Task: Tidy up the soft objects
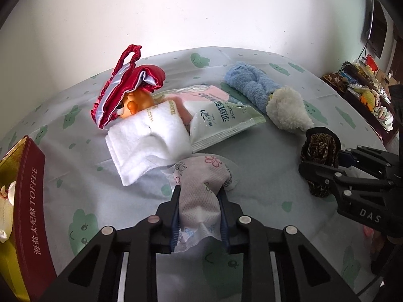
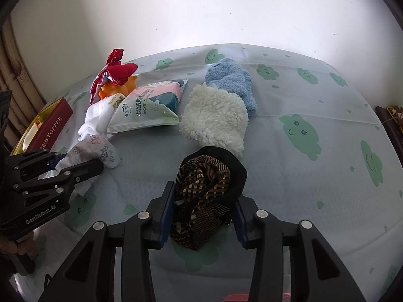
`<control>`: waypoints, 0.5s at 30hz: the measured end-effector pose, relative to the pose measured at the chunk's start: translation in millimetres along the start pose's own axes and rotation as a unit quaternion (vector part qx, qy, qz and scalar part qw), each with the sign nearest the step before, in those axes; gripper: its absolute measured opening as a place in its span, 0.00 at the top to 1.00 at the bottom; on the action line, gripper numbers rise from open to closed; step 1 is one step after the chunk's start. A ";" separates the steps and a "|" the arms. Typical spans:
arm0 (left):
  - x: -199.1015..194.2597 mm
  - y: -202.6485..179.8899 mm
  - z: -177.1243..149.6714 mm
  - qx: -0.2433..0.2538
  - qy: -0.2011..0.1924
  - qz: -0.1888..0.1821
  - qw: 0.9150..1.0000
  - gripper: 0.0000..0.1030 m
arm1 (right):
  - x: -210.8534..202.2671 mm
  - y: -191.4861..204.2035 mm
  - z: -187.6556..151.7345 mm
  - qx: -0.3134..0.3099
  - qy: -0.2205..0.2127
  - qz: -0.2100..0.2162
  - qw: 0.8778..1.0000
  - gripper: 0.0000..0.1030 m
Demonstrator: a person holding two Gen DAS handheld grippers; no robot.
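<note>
**Two soft bundles, one in each of my grips**

Nearest my left gripper (image 1: 200,196) is a floral-print pouch (image 1: 201,188) of dimpled nonwoven fabric, pinched narrow between my blue pads; its near end is crumpled and runs out of sight under my jaws. My right gripper (image 2: 202,201) clamps a brown patterned fabric bundle (image 2: 204,183) with a black rim, woven and shiny, its base hidden between my fingers.

Ahead of my left jaws a folded white towel (image 1: 148,148) covers most of an orange doll (image 1: 136,102) under a red satin bonnet (image 1: 126,85). Just right of that lies a glossy wipes packet (image 1: 221,123). Ahead of my right jaws sit a fluffy cream mitt (image 2: 214,115) and a blue fleece roll (image 2: 231,80), touching. Far left, a toffee box (image 1: 30,201) is cut off by the frame edge. Everything rests on a cloud-print tablecloth (image 2: 314,100).
</note>
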State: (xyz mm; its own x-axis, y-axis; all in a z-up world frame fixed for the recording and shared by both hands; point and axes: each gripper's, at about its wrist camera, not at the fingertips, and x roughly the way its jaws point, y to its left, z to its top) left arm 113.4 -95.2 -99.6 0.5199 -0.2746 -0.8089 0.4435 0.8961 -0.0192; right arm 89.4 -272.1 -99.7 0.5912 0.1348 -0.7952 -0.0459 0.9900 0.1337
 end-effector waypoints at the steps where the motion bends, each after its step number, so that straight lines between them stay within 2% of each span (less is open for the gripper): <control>1: -1.8 0.7 -0.3 -0.002 0.000 -0.003 1.000 0.75 | 0.2 0.5 0.1 0.000 0.000 0.000 1.000 0.61; 8: -17.9 3.0 -1.6 0.000 -0.002 -0.011 1.000 0.75 | 1.1 2.3 -0.9 -0.007 0.001 -0.005 1.000 0.60; 15: -36.4 4.0 -8.0 0.009 0.000 -0.035 0.999 0.75 | 1.6 2.0 -0.7 -0.008 0.001 -0.006 1.000 0.60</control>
State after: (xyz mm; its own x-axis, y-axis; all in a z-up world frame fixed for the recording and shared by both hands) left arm 90.5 -78.8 -75.0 0.4873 -0.3375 -0.8054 0.4927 0.8677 -0.0655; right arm 89.7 -269.9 -101.1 0.5896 0.1227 -0.7983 -0.0523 0.9921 0.1139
